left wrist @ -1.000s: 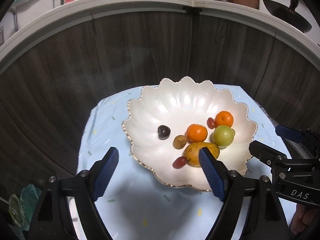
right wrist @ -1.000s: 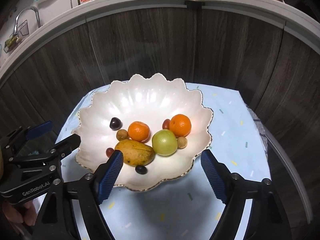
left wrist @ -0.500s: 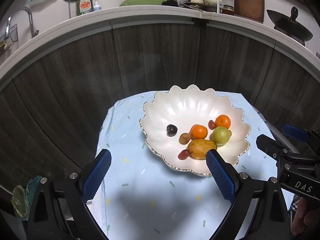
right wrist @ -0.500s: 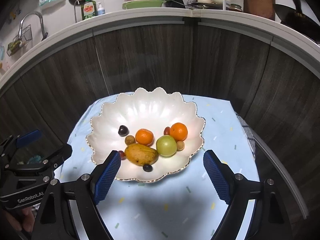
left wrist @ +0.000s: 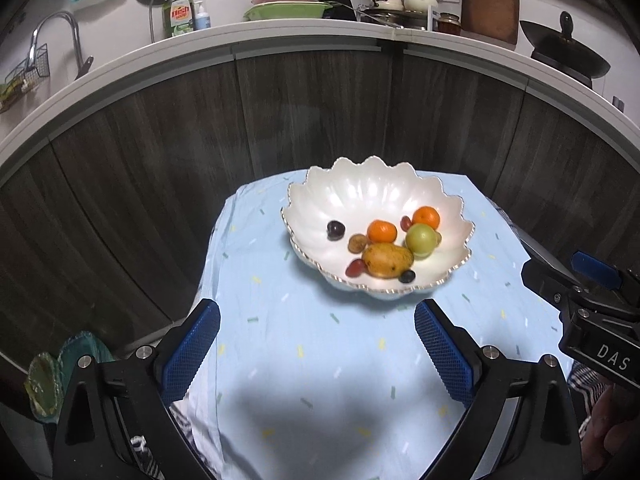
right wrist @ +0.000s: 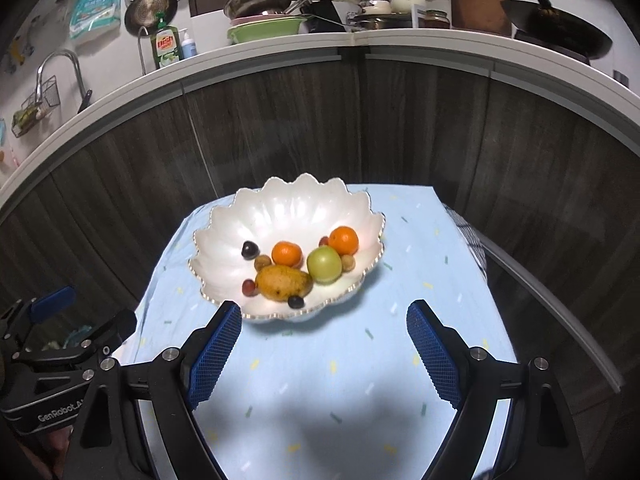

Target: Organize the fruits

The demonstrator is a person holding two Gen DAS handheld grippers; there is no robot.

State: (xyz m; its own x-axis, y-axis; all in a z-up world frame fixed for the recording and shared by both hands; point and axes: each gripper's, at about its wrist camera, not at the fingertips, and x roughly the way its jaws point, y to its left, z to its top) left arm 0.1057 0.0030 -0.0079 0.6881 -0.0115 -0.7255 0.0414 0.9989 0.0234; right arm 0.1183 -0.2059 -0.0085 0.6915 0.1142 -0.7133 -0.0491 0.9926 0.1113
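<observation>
A white scalloped bowl (left wrist: 360, 196) (right wrist: 296, 208) stands on a light blue cloth. It holds a yellow mango (left wrist: 386, 259) (right wrist: 282, 282), two oranges (left wrist: 382, 231) (left wrist: 426, 217), a green apple (left wrist: 420, 240) (right wrist: 324, 264), and several small dark, red and brown fruits. My left gripper (left wrist: 316, 336) is open and empty, well short of the bowl above the cloth. My right gripper (right wrist: 324, 340) is open and empty, just short of the bowl's near rim. Each gripper shows at the edge of the other's view.
The blue cloth (left wrist: 320, 360) covers a small table in front of dark wood cabinet doors (left wrist: 312, 112). A white counter (left wrist: 280, 36) above carries dish soap, pans and pots. A sink tap (left wrist: 60, 28) is at the far left.
Both grippers have pulled back and up from the bowl, so it looks smaller and farther. The fruits have not moved. Both grippers stay open.
</observation>
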